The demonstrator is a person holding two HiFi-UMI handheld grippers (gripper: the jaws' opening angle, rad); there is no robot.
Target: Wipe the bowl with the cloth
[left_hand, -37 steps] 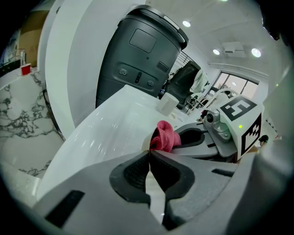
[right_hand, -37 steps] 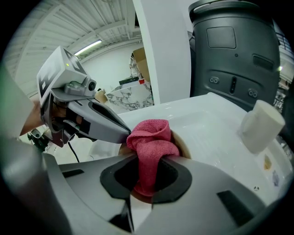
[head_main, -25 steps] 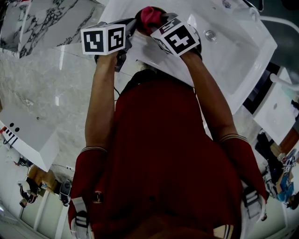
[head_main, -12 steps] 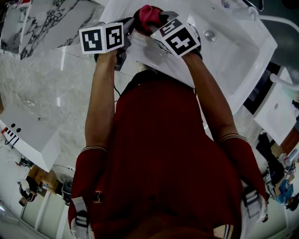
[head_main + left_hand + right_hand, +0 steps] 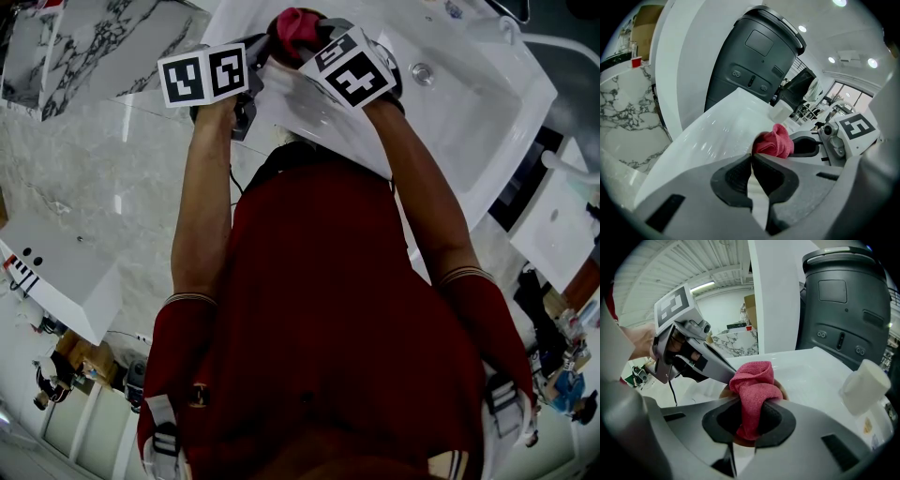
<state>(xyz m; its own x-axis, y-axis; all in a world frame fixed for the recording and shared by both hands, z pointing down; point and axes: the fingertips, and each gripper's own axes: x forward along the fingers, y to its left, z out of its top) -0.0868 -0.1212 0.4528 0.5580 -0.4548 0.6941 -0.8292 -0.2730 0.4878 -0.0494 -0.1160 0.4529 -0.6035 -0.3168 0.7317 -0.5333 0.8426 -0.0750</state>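
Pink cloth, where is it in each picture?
Head view: cloth at the top edge, near the middle.
Left gripper view: cloth at centre, just beyond the jaws.
Right gripper view: cloth at centre, pinched in the jaws.
Shared landmark: white sink.

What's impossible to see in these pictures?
- Bowl: only a brown rim sliver shows in right gripper view; cloth and right tongs cover the rest.
- Head view: marker cubes hide the bowl entirely.
- Left tongs: shut, but whether they pinch anything, left gripper view cannot show.
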